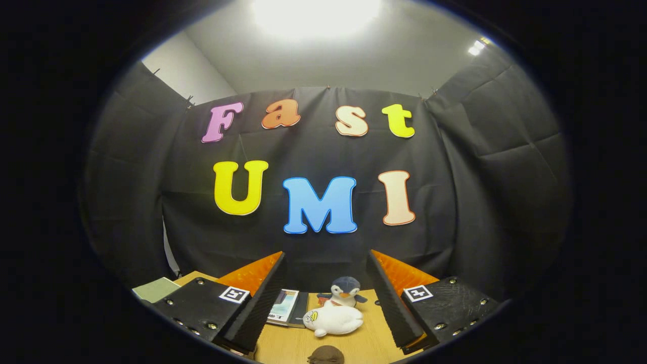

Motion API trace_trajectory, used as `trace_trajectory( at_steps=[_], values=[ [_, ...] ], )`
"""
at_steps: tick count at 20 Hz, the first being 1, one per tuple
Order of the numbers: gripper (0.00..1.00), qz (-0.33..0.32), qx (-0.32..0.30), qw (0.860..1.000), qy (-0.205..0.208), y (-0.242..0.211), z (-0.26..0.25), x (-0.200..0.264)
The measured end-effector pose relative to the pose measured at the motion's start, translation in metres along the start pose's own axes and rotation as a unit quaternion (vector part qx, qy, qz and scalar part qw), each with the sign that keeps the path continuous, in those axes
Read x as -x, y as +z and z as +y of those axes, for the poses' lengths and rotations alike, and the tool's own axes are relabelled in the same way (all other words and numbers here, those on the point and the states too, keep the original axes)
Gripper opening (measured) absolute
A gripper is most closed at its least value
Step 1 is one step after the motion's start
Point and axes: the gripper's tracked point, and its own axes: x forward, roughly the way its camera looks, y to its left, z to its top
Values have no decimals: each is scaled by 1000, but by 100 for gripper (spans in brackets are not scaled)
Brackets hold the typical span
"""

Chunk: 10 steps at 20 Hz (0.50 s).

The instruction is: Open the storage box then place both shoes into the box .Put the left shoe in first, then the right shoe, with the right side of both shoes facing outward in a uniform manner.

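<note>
My gripper (326, 298) stands open above a wooden table (364, 344), its two black fingers (258, 308) wide apart with nothing between them. It points level at the booth's back wall, well above the tabletop. No shoe and no storage box is in sight from here. A small dark rounded thing (326, 355) peeks up at the near edge of the table between the fingers; I cannot tell what it is.
Beyond the fingers, on the table, a white plush seal (334, 319) lies in front of a small plush penguin (344, 292). A flat booklet (287, 306) lies to their left. A pale green sheet (155, 289) sits at the table's left corner.
</note>
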Motion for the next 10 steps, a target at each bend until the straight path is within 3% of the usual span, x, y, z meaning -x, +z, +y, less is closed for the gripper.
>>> trace_trajectory(
  at_steps=[6,10],
  values=[
    [95,27,-17,999,30,-27,23,-12],
    [96,60,-37,994,82,-55,57,-20]
  ],
)
